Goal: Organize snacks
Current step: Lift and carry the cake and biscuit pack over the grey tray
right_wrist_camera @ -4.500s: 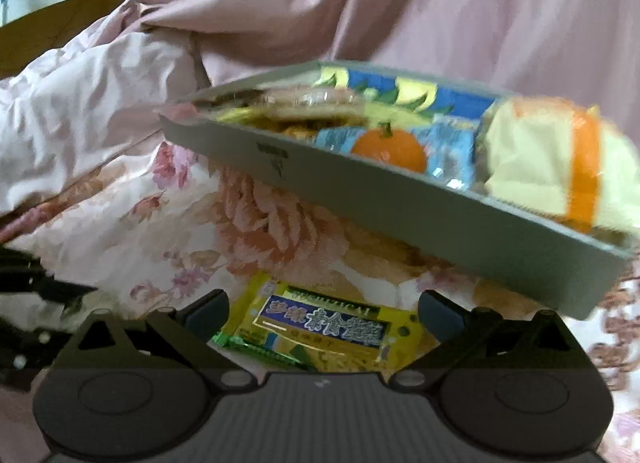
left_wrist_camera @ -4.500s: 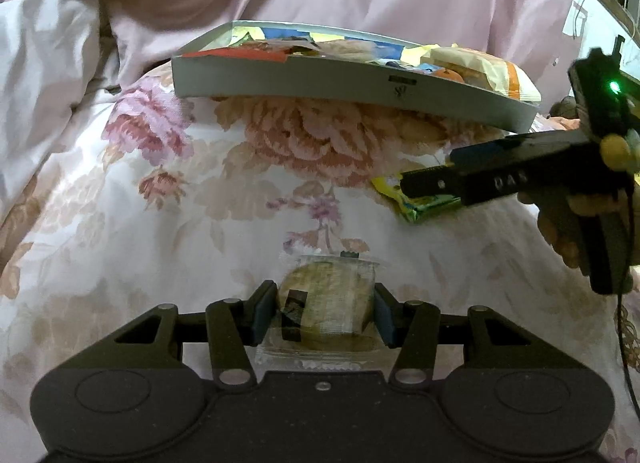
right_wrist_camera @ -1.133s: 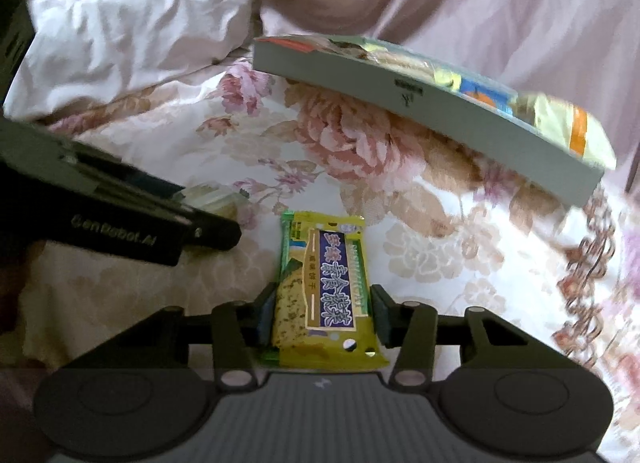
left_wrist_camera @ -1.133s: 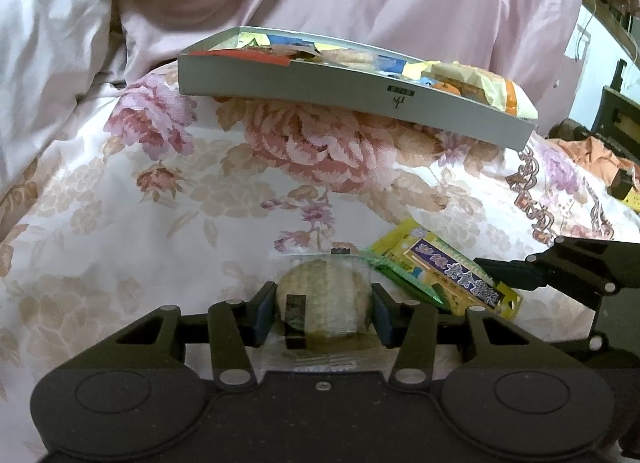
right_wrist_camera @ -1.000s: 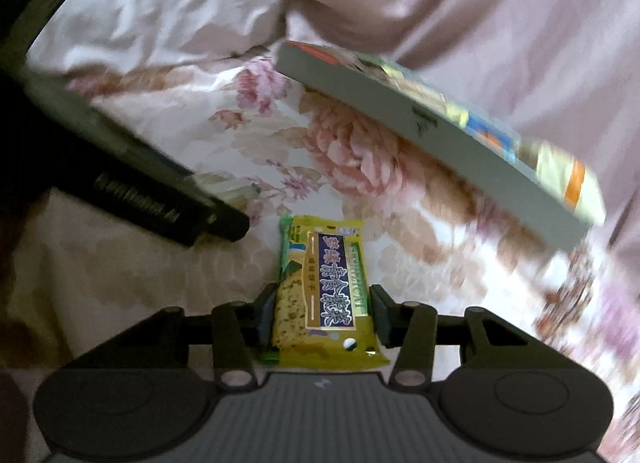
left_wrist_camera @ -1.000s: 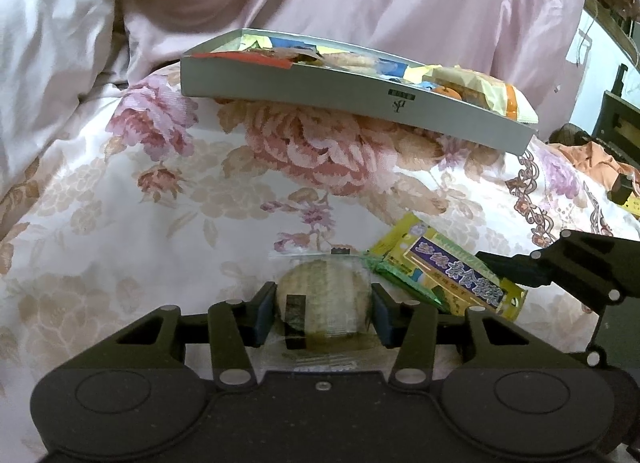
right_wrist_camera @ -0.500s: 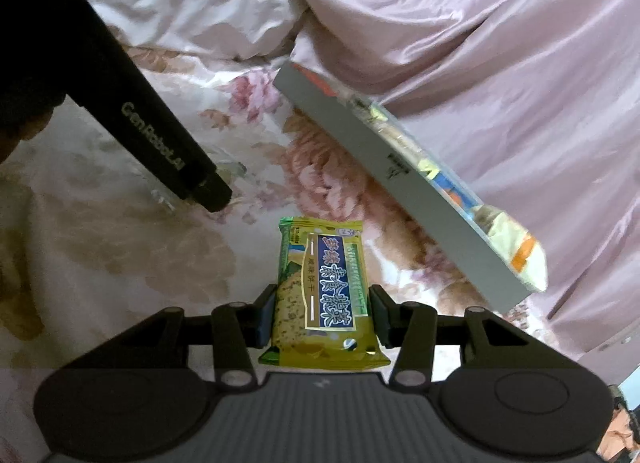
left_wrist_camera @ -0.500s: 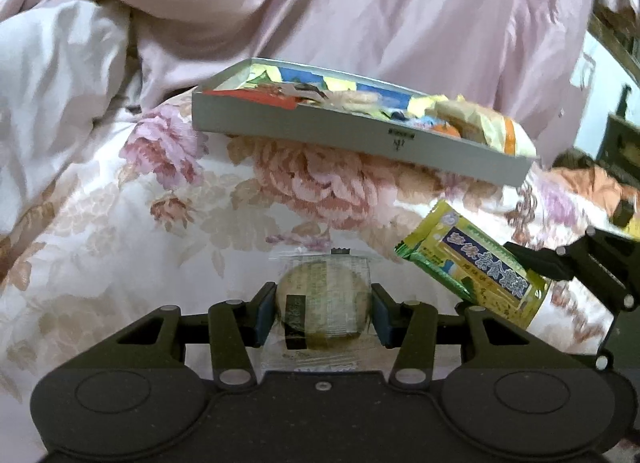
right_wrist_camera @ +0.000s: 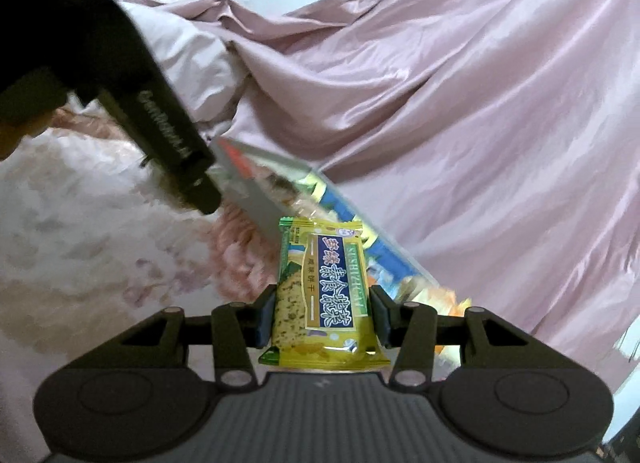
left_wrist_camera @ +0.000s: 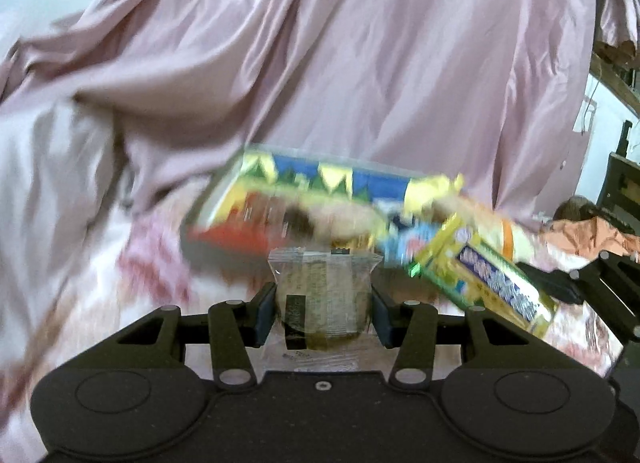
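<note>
Left gripper: jaws narrow, clamped on both sides of a clear-wrapped round cracker. Lower edge of the wrapper is cut off behind the gripper body; dark patch on the cracker's lower left, can't tell what it is.

Right gripper: jaws narrow, pinching the lower half of a yellow biscuit pack, long axis pointing ahead, top end sticking out past the tips. Blue label is sharp, characters readable. Bottom seal sits over the gripper body.

In the left view the same pack shows just right of the jaws, tilted; the right gripper holding it is mostly cut off at the frame edge.

Ahead of both jaw pairs: the tray, gray wall, full of wrappers. Heavy motion blur in the left view, so contents are just yellow, blue and red smears. In the right view the pack covers part of it and the left gripper's black finger crosses its near-left end.

Under it, floral bedspread, blurred. Beyond, pink sheet, folds clear enough.
</note>
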